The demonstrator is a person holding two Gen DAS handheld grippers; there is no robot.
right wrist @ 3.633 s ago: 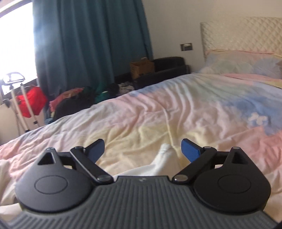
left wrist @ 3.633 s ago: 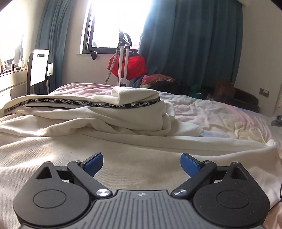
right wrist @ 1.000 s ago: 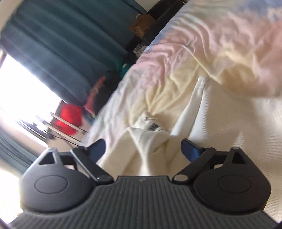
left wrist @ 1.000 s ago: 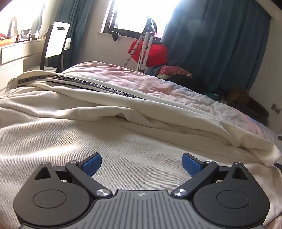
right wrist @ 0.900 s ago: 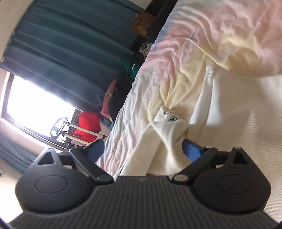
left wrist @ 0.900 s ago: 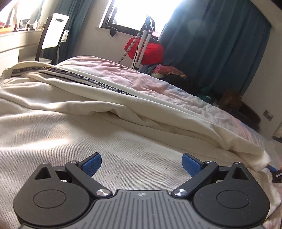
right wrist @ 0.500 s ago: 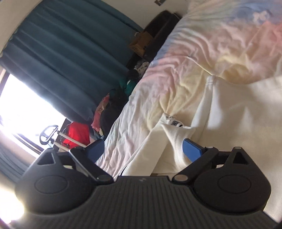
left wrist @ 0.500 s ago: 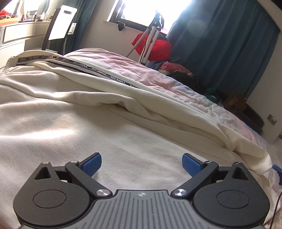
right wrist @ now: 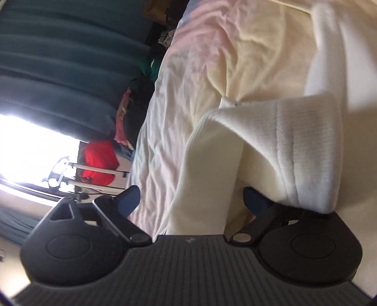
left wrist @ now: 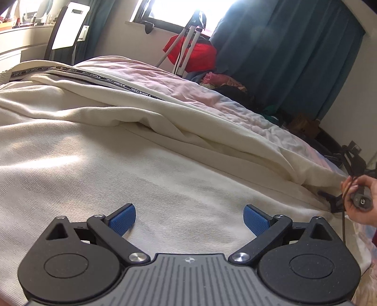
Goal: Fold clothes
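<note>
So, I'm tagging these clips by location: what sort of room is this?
Most likely a bedroom: the cream garment is spread on a bed with a pastel duvet, teal curtains hang by the window, and clothes lie piled beside the bed.

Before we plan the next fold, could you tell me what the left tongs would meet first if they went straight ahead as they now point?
Probably the cream ribbed-knit garment spread on the bed: the open left tongs hover low over it, aimed at its raised fold, though depth is unclear.

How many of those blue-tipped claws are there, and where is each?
2. The left claw hovers open over the flat cream garment. The right claw, also open, sits at the garment's ribbed cuff, near the bed's far side.
</note>
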